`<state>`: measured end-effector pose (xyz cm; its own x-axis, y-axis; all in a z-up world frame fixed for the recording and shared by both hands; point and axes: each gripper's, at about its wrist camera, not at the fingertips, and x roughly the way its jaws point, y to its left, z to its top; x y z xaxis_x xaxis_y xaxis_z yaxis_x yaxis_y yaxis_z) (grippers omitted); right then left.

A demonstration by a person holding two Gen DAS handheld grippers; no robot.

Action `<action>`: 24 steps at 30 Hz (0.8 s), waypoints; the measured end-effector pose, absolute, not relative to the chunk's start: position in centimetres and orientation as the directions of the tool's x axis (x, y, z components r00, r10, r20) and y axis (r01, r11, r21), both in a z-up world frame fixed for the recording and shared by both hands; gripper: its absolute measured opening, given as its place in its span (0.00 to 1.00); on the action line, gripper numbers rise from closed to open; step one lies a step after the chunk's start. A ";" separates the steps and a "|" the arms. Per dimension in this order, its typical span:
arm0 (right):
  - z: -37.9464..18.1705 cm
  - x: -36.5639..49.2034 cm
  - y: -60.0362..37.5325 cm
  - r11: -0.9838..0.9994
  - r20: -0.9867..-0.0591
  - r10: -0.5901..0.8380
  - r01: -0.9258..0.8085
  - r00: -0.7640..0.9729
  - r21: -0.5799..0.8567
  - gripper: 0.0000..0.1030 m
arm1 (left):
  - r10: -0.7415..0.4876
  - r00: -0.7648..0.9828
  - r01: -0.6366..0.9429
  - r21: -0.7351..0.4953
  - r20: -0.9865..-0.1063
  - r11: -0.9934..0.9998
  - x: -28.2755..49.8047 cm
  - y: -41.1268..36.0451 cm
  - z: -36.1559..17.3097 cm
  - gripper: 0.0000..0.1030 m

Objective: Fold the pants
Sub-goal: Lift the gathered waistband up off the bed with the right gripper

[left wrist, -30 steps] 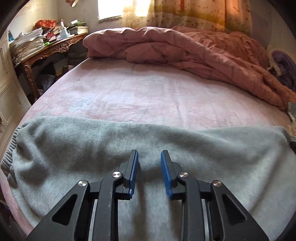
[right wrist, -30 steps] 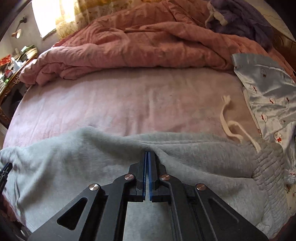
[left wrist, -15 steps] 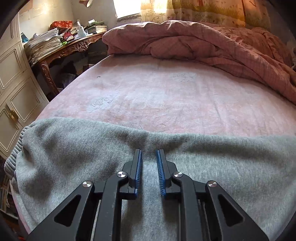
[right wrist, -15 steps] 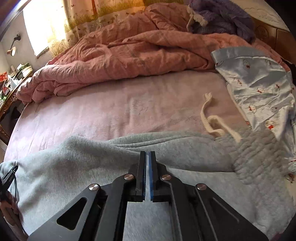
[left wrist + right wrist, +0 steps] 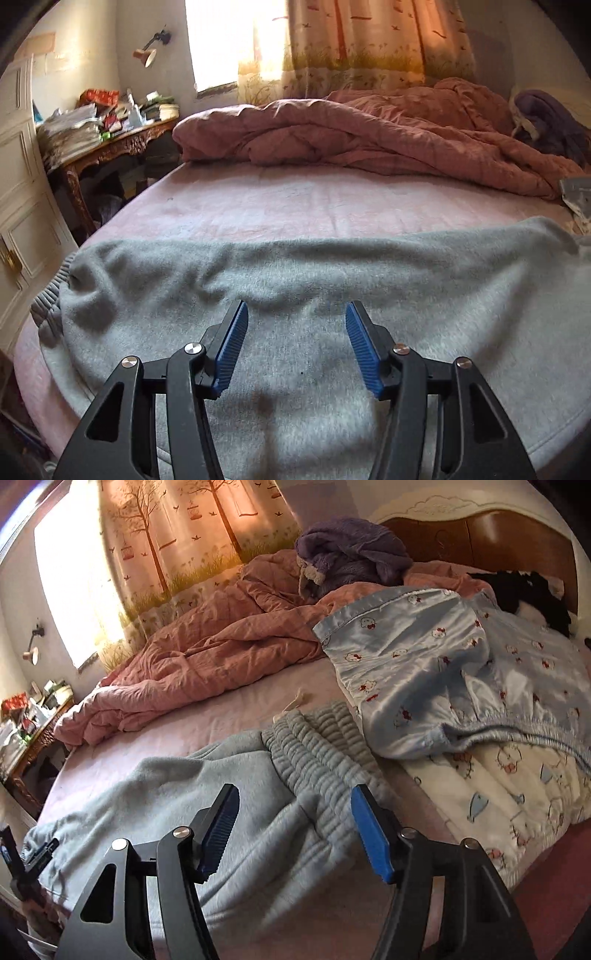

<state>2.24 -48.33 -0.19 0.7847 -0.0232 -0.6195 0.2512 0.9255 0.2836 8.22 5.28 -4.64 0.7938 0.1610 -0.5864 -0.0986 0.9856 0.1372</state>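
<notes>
Grey fleece pants (image 5: pixel 332 280) lie folded lengthwise across the near edge of the pink bed, cuffs at the left. My left gripper (image 5: pixel 295 314) hovers over their middle, its jaws opening with nothing pinched between the blue pads. In the right wrist view the pants (image 5: pixel 184 794) end in a ribbed waistband (image 5: pixel 317 746) with a cream drawstring (image 5: pixel 295 701) beyond it. My right gripper (image 5: pixel 293 799) hangs above the waistband end, jaws opening, no cloth gripped. The left gripper's tip (image 5: pixel 33 856) shows at the far left.
A rumpled pink duvet (image 5: pixel 369 136) fills the far side of the bed. Light-blue printed satin clothes (image 5: pixel 461 679) lie right of the waistband, a purple plush garment (image 5: pixel 351 550) by the headboard. A cluttered wooden desk (image 5: pixel 110 129) stands at the left.
Both grippers went from shut or nearly shut to wide apart, letting go of the grey cloth. The right one swung right and rose toward the waistband; the left one drew back and tilted up.
</notes>
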 end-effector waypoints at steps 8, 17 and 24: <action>-5.0 0.4 -50.2 0.872 -0.638 0.021 0.298 0.770 0.388 0.69 | 0.166 0.828 -0.093 0.161 -0.536 0.983 6.4 5.6 -3.9 0.61; -8.0 3.9 -51.1 0.819 -0.582 0.152 0.228 0.799 0.526 0.79 | 0.202 0.803 -0.114 0.189 -0.561 0.975 6.3 5.2 -4.9 0.61; -8.1 4.0 -52.7 0.716 -0.448 0.291 0.118 0.845 0.688 0.84 | 0.207 0.811 -0.108 0.208 -0.548 0.972 6.0 4.4 -4.6 0.61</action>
